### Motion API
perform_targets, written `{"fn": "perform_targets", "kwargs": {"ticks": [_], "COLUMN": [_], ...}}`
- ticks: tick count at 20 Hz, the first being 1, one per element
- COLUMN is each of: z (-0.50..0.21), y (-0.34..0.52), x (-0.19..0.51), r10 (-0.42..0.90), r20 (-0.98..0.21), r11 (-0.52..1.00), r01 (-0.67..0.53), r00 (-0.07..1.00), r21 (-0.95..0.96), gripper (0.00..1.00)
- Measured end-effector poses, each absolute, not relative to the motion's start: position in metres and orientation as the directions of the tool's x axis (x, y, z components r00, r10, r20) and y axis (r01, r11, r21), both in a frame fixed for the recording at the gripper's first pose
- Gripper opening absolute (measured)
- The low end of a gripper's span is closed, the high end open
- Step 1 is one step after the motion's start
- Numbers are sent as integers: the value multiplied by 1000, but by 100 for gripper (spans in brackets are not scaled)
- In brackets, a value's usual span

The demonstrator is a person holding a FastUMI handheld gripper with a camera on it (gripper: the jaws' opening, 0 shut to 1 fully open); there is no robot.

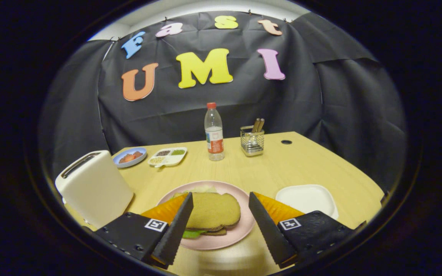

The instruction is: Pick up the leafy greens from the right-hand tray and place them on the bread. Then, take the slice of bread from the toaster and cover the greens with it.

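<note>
A pink plate (244, 226) lies on the wooden table just ahead of my fingers. On it a brown bread slice (213, 210) tops a stack, with green leaves (192, 233) and the edge of a lower slice (215, 232) peeking out beneath it. My gripper (221, 199) is open above the plate, and the stack shows in the gap between the fingers without touching them. A white toaster (94, 188) stands left of the plate; I cannot tell what is in its slot. A white tray (307, 199), bare on top, sits right of the plate.
Toward the back of the table stand a water bottle (214, 132), a wire holder with utensils (252, 140), a white divided dish (167, 156) and a blue plate with reddish food (129, 157). A small hole (286, 142) marks the table's far right.
</note>
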State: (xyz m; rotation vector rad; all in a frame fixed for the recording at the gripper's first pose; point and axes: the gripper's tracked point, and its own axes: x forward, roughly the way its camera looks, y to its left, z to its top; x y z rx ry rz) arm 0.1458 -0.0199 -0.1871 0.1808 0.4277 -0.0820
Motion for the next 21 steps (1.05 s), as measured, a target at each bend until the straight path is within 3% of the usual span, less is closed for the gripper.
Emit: {"fn": "perform_targets", "kwargs": {"ticks": [9, 21], "z": [-81, 9], "y": [-10, -31], "x": [56, -59], "r10": [-30, -27], "r20": [-198, -22], "r11": [992, 994], "r01": [53, 29], "r00": [980, 999], "r21": [117, 106], "gripper": [94, 94]}}
